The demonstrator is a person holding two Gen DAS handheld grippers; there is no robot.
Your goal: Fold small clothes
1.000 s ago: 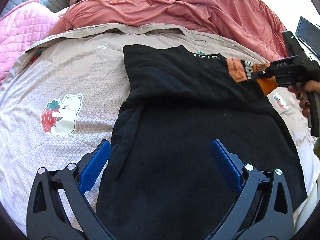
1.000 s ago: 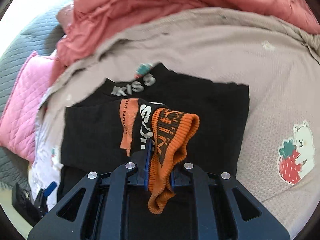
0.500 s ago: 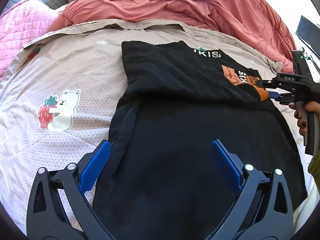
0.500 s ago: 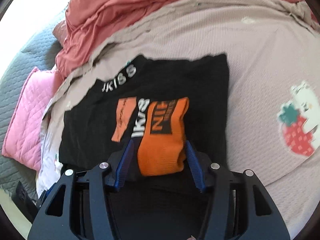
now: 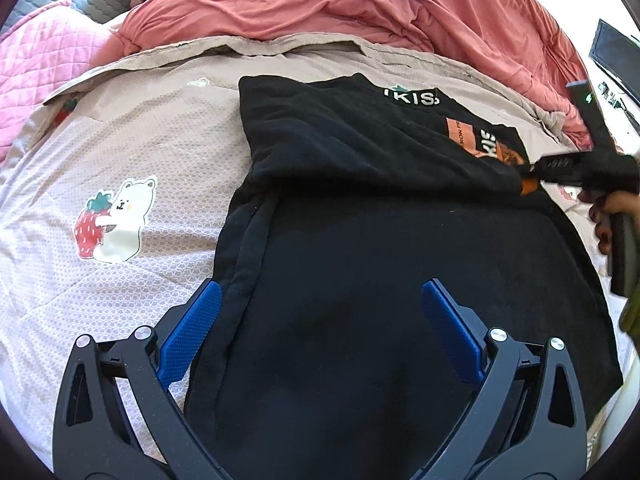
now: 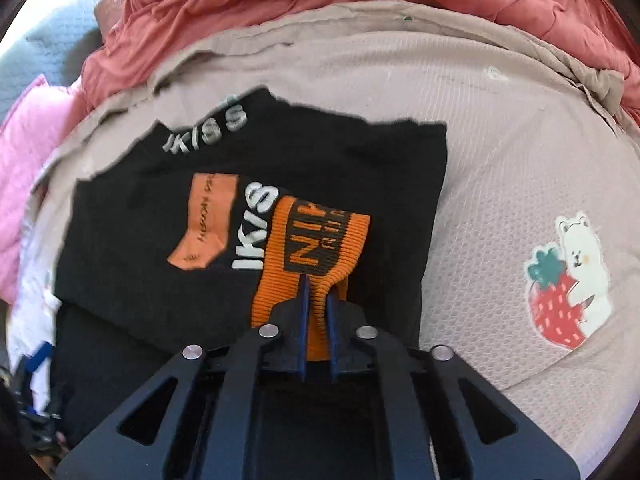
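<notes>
A black sweatshirt (image 5: 380, 264) lies spread on the bed, its top part folded over, with white lettering and an orange patch (image 6: 208, 220). My left gripper (image 5: 320, 312) is open and empty just above the garment's near part. My right gripper (image 6: 316, 288) is shut on the sleeve's orange ribbed cuff (image 6: 316, 240), which lies on the folded black fabric. In the left wrist view the right gripper (image 5: 536, 172) shows at the far right edge of the sweatshirt, held by a hand.
The beige bedsheet (image 5: 120, 140) carries a bear-and-strawberry print (image 5: 116, 220). A crumpled salmon blanket (image 5: 320, 4) lies at the back, a pink quilted pillow (image 5: 32, 60) at the back left. The same print (image 6: 568, 280) shows right of the sweatshirt.
My right gripper opened around the orange cuff half a second ago and has now shut on it again. The left gripper stayed open and barely moved.
</notes>
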